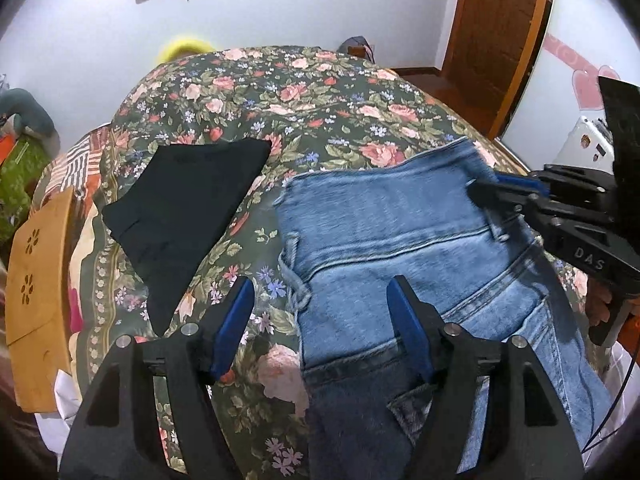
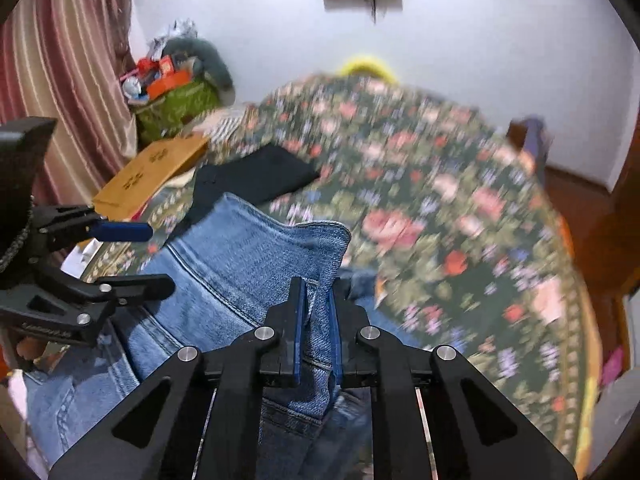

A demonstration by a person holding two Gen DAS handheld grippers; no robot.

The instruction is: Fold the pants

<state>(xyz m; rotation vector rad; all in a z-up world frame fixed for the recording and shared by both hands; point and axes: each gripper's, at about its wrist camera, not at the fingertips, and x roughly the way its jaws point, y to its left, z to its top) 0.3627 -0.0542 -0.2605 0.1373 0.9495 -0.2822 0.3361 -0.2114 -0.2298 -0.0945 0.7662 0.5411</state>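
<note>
Your bed [image 1: 320, 92], under its flowered cover, is the work surface, and it gives you room to lay cloth flat. The jeans [image 1: 384, 232] lie on its near side in front of you, waistband and back pockets up, with one denim layer lying across the top, which suggests a fold is under way. Left of them, well apart, a dark folded garment [image 1: 184, 208] sits on the cover, probably set aside to keep it out of your fold. At the bed's left edge you have a tan board [image 1: 38, 300]. Your right gripper [image 2: 318, 308] is clamped on a raised edge of the denim, holding that corner up off the bed so you can carry it over. Your left gripper [image 1: 320, 320] hangs over the jeans' left edge with its jaws spread wide and nothing between them, likely ready to pin or take the fabric.
</note>
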